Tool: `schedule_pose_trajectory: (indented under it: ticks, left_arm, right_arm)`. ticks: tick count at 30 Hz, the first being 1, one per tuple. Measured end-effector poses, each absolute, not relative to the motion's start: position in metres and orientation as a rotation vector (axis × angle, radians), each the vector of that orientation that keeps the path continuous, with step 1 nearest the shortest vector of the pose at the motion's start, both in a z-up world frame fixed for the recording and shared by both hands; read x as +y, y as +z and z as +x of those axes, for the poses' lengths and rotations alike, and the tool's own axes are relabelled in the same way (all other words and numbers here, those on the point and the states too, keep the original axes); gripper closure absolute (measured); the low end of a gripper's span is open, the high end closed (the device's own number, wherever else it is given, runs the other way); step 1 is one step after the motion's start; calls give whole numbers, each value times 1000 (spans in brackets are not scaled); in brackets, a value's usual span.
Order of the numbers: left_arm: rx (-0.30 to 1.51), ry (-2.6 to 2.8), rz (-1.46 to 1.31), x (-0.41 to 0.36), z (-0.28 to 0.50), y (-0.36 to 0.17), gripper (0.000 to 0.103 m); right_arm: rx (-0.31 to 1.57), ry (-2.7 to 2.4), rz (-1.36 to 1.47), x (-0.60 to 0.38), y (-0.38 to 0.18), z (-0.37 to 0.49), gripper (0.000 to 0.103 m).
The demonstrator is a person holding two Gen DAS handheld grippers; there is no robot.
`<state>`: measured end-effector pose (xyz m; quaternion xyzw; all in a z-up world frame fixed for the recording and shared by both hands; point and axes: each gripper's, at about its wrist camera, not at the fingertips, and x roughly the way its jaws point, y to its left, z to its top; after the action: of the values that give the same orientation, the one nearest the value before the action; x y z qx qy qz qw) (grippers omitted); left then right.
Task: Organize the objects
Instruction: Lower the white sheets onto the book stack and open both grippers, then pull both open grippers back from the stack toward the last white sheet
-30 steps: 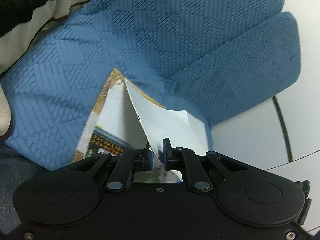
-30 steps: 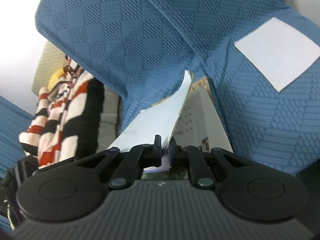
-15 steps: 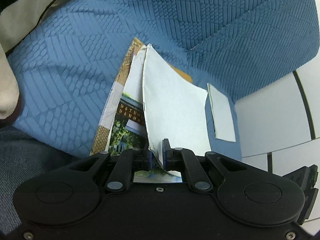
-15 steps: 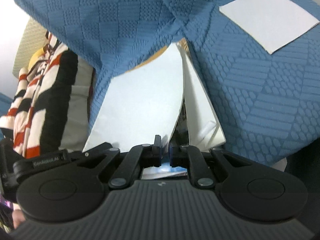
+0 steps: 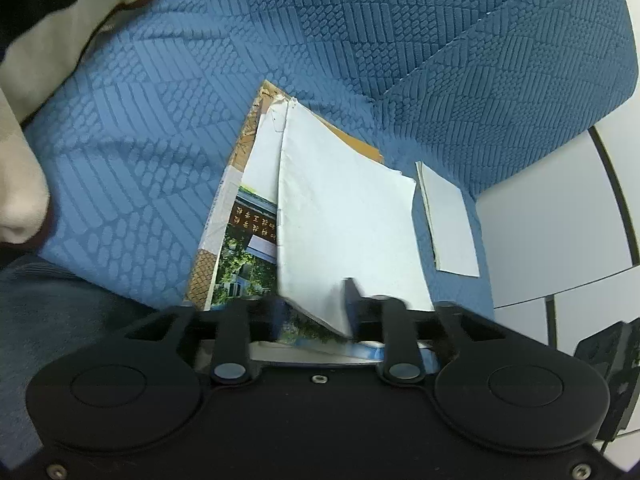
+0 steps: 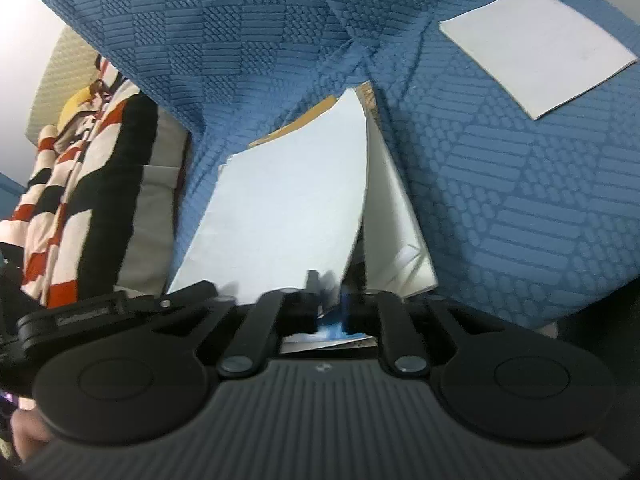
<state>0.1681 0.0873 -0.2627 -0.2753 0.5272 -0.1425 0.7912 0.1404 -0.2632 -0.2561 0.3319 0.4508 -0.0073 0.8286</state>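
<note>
We look down along both grippers at a blue sofa [image 5: 168,152] with a woven pattern. In the left wrist view, a cream blanket [image 5: 24,184] edges the far left. Right of it, a booklet [image 5: 248,248] lies open on the seat, its printed page showing trees and a building, its top end tucked toward the crease where seat meets backrest. A white page [image 5: 344,224] stands up from the booklet's spine and leans right. The left gripper [image 5: 312,312] sits at the page's lower edge; its jaws have just been opening and now stand narrowly apart, the page's corner between them, and we cannot tell whether a pad touches it. Further right, a small white card [image 5: 452,220] lies flat on the seat, apart from the booklet, near the sofa's edge beside a white floor [image 5: 552,220]. In the right wrist view, a striped cloth [image 6: 80,184] in red, black and cream hangs at the left. The white page [image 6: 288,208] fills the middle, the booklet [image 6: 392,232] to its right. The right gripper [image 6: 328,304] has also just been opening; its jaws show a slim gap around the page's lower edge, blurred. The card [image 6: 536,48] rests at upper right.
</note>
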Motion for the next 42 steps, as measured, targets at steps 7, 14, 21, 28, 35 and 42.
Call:
schedule_pose_trajectory:
  ticks: [7, 14, 21, 28, 35, 42]
  left_arm:
    - [1107, -281, -537, 87, 152, -242, 44]
    - [1030, -288, -500, 88, 134, -208, 42]
    - [916, -294, -422, 69, 109, -153, 42]
    - [833, -338, -363, 38, 84, -113, 41]
    - [816, -389, -343, 4, 59, -98, 41]
    - [811, -417, -339, -16, 32, -91, 40]
  right_arm:
    - [917, -22, 685, -266, -240, 124, 38]
    - [842, -17, 628, -266, -208, 105, 39]
    - [740, -13, 528, -268, -164, 80, 39]
    - [657, -19, 481, -277, -130, 46, 39]
    - [602, -52, 468, -291, -113, 9, 39]
    - [589, -86, 474, -306, -109, -25, 39]
